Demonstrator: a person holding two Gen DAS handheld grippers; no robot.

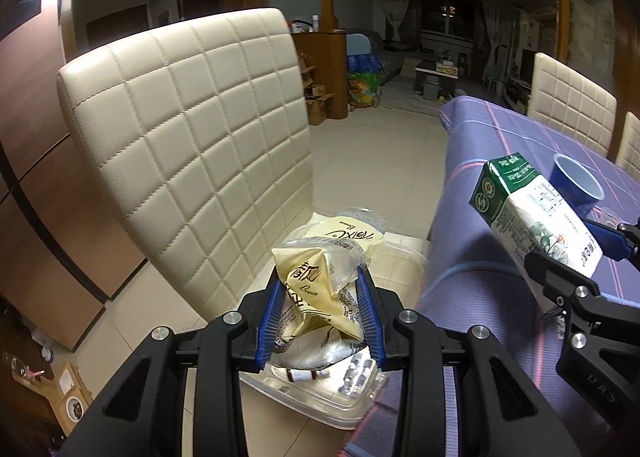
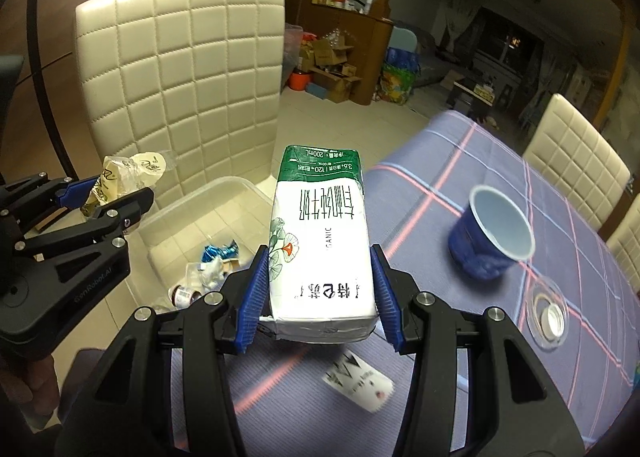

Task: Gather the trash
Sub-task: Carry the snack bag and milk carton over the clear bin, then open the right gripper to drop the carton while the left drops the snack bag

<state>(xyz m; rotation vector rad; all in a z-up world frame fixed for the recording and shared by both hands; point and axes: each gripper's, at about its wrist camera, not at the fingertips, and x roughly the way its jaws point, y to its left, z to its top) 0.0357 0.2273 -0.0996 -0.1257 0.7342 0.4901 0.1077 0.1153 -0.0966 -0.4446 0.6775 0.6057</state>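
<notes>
Carton (image 2: 320, 241) in right gripper (image 2: 318, 293), green top pointing away.

Left gripper (image 1: 322, 321), right gripper (image 2: 316, 293) both clamped.

A crumpled cream wrapper (image 1: 320, 289) hangs above the clear bin (image 1: 404, 257); the green-and-white milk carton (image 2: 320, 241) is held over the table edge.

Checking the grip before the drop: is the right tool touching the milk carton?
Touching. The right wrist view shows both blue pads of the right tool pressed against the milk carton sides.
</notes>
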